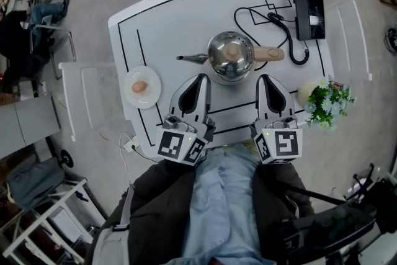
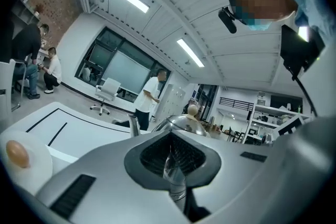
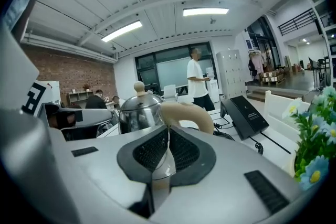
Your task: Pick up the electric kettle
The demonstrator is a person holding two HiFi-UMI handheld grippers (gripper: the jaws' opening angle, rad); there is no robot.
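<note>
The steel electric kettle [image 1: 231, 56] stands in the middle of the white table [image 1: 173, 15], with a wooden lid knob, its spout pointing left and its cream handle [image 1: 268, 54] pointing right. My left gripper [image 1: 200, 79] hovers just in front of the kettle's left side, shut and empty. My right gripper [image 1: 267, 79] is also shut and empty, just in front of the handle. In the left gripper view the kettle [image 2: 184, 122] rises behind the shut left gripper [image 2: 170, 134]. The right gripper view has the kettle [image 3: 139, 110] and its handle [image 3: 186, 113] close beyond the right gripper [image 3: 167, 131].
A white plate [image 1: 152, 96] with an egg [image 1: 139, 87] lies left of my left gripper. A pot of flowers [image 1: 327, 101] stands at the right. A black box [image 1: 308, 4] with a coiled cord [image 1: 298, 49] sits at the far right corner. People are in the room beyond.
</note>
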